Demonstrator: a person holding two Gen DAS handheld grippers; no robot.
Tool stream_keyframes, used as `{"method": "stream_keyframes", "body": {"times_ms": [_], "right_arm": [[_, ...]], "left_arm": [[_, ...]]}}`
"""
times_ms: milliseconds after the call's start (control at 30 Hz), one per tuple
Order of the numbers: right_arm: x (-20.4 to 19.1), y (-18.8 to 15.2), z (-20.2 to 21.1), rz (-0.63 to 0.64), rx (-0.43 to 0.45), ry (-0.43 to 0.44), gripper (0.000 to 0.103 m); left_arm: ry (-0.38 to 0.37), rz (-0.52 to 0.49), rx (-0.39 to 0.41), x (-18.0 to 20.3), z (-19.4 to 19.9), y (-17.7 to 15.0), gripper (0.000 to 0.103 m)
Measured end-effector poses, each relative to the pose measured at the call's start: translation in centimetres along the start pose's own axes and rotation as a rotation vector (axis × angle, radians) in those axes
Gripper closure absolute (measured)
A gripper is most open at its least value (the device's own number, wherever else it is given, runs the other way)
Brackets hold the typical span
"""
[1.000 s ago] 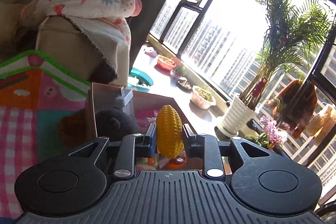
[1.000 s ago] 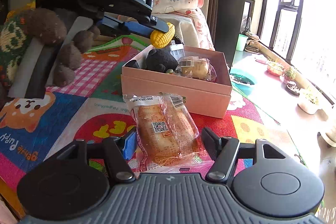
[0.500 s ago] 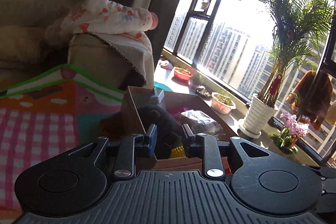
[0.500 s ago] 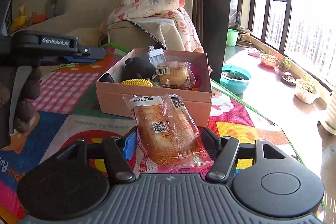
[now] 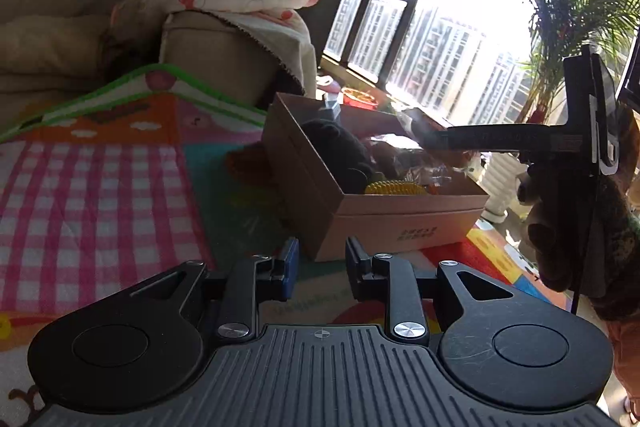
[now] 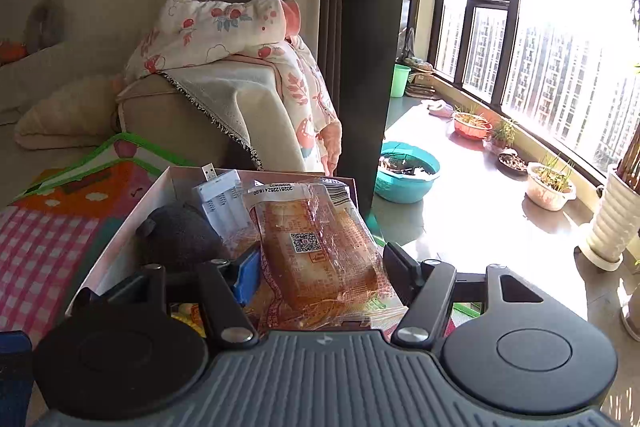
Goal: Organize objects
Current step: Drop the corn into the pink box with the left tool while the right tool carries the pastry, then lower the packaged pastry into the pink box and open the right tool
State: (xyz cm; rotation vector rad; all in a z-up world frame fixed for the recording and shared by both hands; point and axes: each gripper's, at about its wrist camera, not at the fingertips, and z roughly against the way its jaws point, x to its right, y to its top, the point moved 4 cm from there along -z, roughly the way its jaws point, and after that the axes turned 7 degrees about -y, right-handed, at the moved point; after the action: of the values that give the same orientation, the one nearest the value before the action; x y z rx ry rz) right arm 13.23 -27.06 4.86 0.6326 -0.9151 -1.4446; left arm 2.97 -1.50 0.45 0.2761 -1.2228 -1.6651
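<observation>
An open cardboard box stands on the colourful play mat. In it lie a yellow toy corn cob and a black plush toy. My left gripper hovers low over the mat just before the box's near corner, shut with nothing between its fingers. My right gripper is shut on a clear packet of bread and holds it above the box, over the plush toy and a white USB charger. From the left wrist view, the right gripper reaches in from the right, in a gloved hand.
A sofa arm draped with a flowered blanket rises behind the box. To the right, a teal basin, small plant pots and a tall white planter stand along the sunlit window ledge.
The corn cob left my left gripper and now lies in the box; that gripper drew back toward the mat. My right gripper carried the bread packet forward to above the box.
</observation>
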Motion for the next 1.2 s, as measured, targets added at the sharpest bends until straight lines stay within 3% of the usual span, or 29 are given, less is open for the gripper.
{"method": "stream_keyframes", "body": {"times_ms": [100,233,533,633,800,867,900,1200], "right_arm": [[-1.6,0.0,-2.3,-0.010,-0.035,-0.003,0.041],[-2.3,-0.3,-2.3,-0.100,-0.102,0.147,0.041],[-0.2,-1.8,-1.9,-0.143,-0.150,0.163,0.040],[-0.6,-2.2,-1.0,-0.109,-0.132,0.201,0.038],[0.0,-2.0,-0.2,-0.109,-0.077,0.168,0.035],[0.4,-1.8,-0.1,-0.101,-0.062,0.142,0.037],[0.5,-1.8,-0.2,-0.101,-0.060,0.129,0.043],[1.4,-2.2,0.1,-0.103,-0.050,0.149,0.045]], "left_arm": [[0.007,-0.003,0.009,-0.2,0.2,0.3,0.075],[0.017,0.008,0.010,-0.7,-0.1,0.6,0.075],[0.001,0.007,0.005,0.2,-1.0,0.9,0.075],[0.001,0.000,0.010,0.5,-1.2,1.1,0.075],[0.010,-0.010,0.033,1.2,-1.9,2.5,0.075],[0.021,-0.030,0.042,1.6,-2.7,3.3,0.075],[0.031,-0.042,0.044,1.8,-3.3,3.7,0.075],[0.098,-0.097,0.026,2.0,-7.1,5.3,0.076]]}}
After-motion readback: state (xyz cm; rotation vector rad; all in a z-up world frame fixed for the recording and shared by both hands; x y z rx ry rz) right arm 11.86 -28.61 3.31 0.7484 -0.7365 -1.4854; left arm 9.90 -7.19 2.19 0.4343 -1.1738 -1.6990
